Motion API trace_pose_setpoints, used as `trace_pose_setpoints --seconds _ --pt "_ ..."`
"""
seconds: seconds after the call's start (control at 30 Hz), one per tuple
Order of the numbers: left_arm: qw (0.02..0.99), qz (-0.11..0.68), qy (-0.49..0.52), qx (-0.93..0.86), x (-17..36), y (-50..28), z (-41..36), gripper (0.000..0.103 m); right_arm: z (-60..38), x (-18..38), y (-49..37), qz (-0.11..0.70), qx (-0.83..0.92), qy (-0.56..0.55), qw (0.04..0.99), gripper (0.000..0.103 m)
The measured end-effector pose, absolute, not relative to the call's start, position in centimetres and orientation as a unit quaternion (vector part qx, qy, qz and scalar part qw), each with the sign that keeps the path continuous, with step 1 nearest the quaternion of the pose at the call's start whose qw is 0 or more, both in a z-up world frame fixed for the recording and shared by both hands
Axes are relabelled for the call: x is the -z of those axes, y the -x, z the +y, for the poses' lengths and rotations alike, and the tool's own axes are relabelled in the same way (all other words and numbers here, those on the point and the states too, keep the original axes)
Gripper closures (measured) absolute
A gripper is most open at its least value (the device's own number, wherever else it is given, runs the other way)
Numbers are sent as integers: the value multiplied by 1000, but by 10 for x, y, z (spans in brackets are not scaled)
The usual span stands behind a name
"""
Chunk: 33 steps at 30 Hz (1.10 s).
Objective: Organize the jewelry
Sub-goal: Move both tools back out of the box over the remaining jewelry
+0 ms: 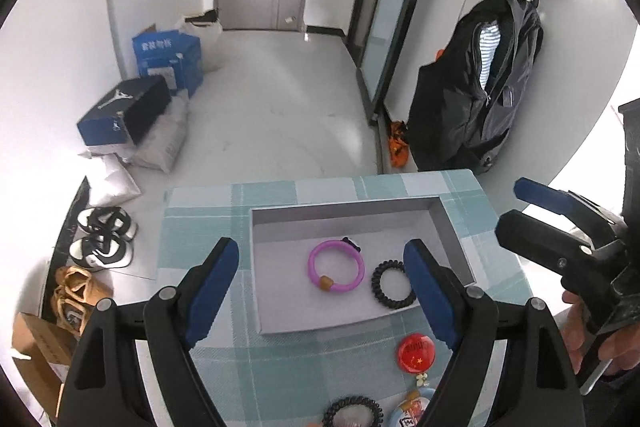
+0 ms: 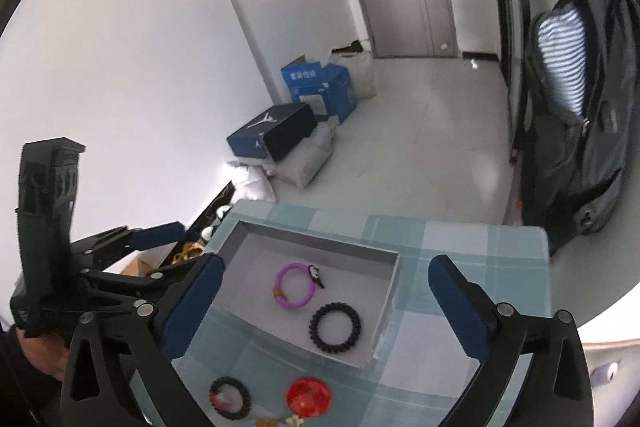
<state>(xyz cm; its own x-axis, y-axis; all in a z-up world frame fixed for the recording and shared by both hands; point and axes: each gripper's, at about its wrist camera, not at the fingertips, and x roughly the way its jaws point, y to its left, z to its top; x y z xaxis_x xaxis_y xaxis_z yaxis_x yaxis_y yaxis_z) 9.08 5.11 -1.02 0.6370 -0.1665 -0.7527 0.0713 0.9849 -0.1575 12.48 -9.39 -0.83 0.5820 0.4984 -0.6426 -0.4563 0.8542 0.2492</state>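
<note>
A shallow grey tray (image 1: 344,209) (image 2: 384,301) sits on the teal checked tablecloth. In it lie a purple bracelet (image 1: 336,265) (image 2: 295,285) with a small black charm and a black coil hair tie (image 1: 394,283) (image 2: 335,327). In front of the tray lie a red round badge (image 1: 416,350) (image 2: 309,396), a second black coil hair tie (image 1: 353,411) (image 2: 230,403) and a blue-rimmed item (image 1: 412,409). My left gripper (image 1: 324,271) is open and empty above the tray. My right gripper (image 2: 326,293) is open and empty, also over the tray; it also shows in the left wrist view (image 1: 516,203).
The small table (image 1: 200,227) stands in a hallway. Shoe boxes (image 1: 124,111) and shoes (image 1: 104,239) are on the floor to the left. A dark jacket (image 1: 476,87) hangs on the right wall beside a mirror (image 1: 384,27).
</note>
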Motion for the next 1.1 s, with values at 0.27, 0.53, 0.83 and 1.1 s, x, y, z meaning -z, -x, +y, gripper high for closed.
trace_pose_setpoints --seconds 0.27,0.53,0.83,1.1 --pt "911 400 94 18 -2 -55 62 21 -100 9 -97 366 -262 -25 892 0" --pt "908 403 115 -4 6 -27 57 21 -99 18 -63 375 -265 -6 888 0" --pt "876 459 150 -19 39 7 50 21 -112 54 -39 437 -238 16 867 0" --pt "866 486 116 -7 55 9 32 21 -118 90 -28 480 -236 50 843 7"
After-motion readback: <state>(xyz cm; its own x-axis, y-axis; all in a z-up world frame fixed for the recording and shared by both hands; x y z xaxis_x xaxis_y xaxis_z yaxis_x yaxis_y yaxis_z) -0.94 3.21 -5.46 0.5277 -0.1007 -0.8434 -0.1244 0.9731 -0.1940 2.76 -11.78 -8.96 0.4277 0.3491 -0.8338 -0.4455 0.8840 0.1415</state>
